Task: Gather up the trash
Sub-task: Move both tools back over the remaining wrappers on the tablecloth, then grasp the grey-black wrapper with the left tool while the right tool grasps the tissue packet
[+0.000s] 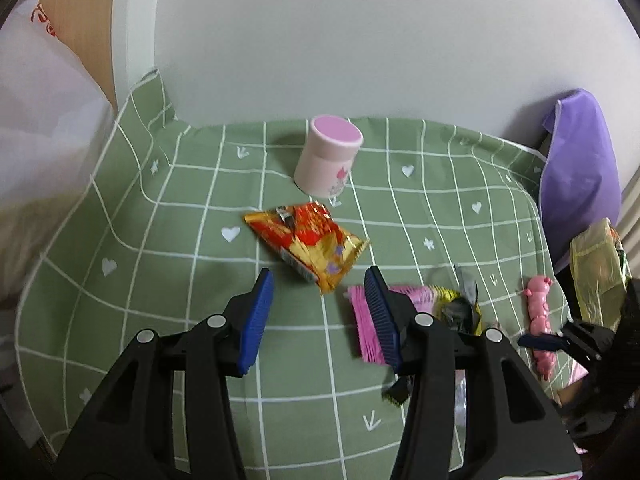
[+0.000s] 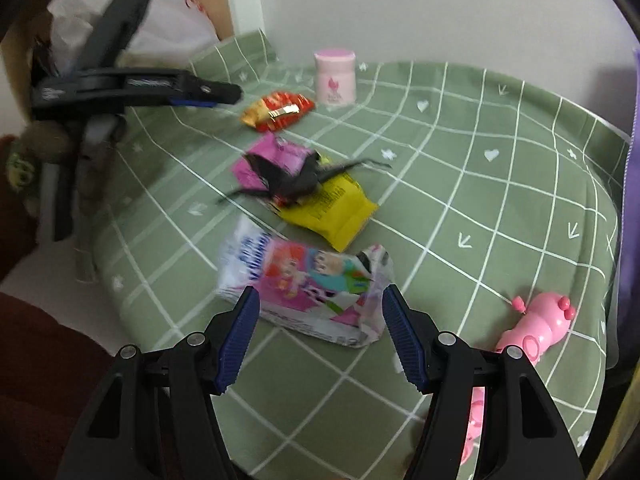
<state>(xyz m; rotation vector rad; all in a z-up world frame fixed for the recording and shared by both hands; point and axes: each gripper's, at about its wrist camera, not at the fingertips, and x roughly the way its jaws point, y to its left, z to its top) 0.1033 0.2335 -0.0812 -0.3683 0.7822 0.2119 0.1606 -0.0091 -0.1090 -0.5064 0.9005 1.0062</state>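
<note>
My left gripper (image 1: 319, 278) stands open over the green checked cloth (image 1: 160, 240), with nothing between its blue pads. Just beyond its tips lies a red and gold wrapper (image 1: 308, 240). A pink wrapper (image 1: 366, 320) lies partly behind its right finger, next to a yellow and black wrapper (image 1: 460, 306). My right gripper (image 2: 320, 292) is open too, its tips on either side of the near edge of a crumpled white cartoon-printed packet (image 2: 304, 280), with the pads apart from it. Farther off lie a yellow wrapper (image 2: 340, 212), a black one (image 2: 288, 180) and a magenta one (image 2: 272, 156).
A pink lidded jar (image 1: 328, 156) stands near the wall. A pink pig toy (image 2: 540, 324) lies at the right. A purple bag (image 1: 576, 176) and a yellow-green packet (image 1: 596, 272) sit at the right edge. A white plastic bag (image 2: 160, 20) hangs at the left.
</note>
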